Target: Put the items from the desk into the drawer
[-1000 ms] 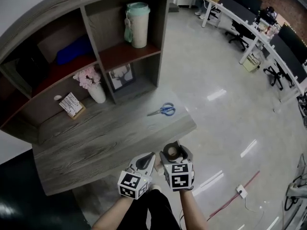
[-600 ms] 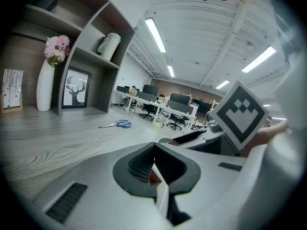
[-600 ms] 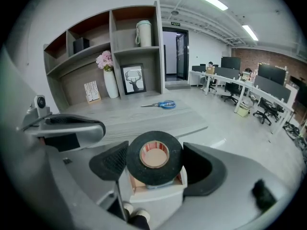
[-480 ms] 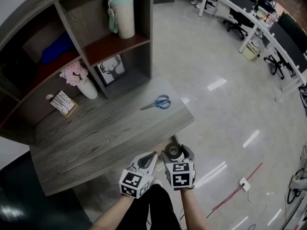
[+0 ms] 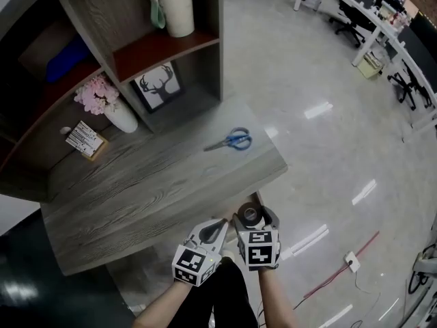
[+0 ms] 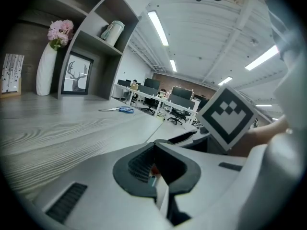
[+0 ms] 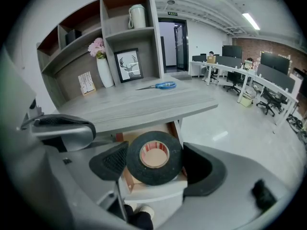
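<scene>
Black tape roll (image 7: pixel 154 177) pinched by right hand-held gripper (image 7: pixel 153 163) — drawer's (image 7: pixel 159 192) inside shows there, left hand-held gripper (image 6: pixel 154 169) closed

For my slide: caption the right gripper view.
Right gripper clamps a black tape roll above the open drawer under the desk.

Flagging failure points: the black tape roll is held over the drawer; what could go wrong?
The right gripper pinches the black tape roll only by its rim; it might slip and miss the wooden drawer. Little of the drawer shows beyond the grey wooden desk, so the roll could catch the desk edge.
</scene>
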### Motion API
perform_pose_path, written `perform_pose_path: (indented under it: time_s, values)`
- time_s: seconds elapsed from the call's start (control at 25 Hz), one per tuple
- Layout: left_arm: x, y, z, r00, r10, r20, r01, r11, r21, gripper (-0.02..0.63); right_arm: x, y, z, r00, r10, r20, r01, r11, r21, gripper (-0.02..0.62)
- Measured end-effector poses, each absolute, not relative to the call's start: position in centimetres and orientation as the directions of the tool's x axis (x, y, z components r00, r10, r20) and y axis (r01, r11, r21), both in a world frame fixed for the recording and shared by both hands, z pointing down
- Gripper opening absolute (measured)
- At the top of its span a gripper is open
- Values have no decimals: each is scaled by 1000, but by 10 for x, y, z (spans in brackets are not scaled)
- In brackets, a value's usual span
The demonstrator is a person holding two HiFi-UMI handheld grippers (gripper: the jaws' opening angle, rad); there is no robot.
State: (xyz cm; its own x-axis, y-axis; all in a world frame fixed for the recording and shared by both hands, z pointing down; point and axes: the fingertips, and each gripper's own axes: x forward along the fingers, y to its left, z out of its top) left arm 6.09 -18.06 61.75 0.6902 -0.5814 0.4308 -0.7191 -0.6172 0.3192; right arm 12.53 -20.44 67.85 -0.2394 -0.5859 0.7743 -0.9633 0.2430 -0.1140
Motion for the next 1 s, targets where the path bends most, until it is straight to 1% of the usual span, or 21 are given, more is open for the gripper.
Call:
perform_pose_path:
  time_s: [0.4,0.56,0.76,1.0]
  values:
    - [56,-176,645,674,-582,455,-735,-587,339,9,118,-218,717,-262,-567,781,-959,245,-144,367]
    - [56,-175,645,673,-581,458,-737,-582,343,9,115,-222,709,-265,-600,754,-957,262,-128,367]
    - [60,-177,642,673,-583,455,-736,-584,342,9,115,-221,705,-269,-600,754,-952,284,-113,367]
    - [63,-175,637,676,-583,450,-734,-589,338,9,119,-215,703,-287,-597,749,-952,261,-157,367]
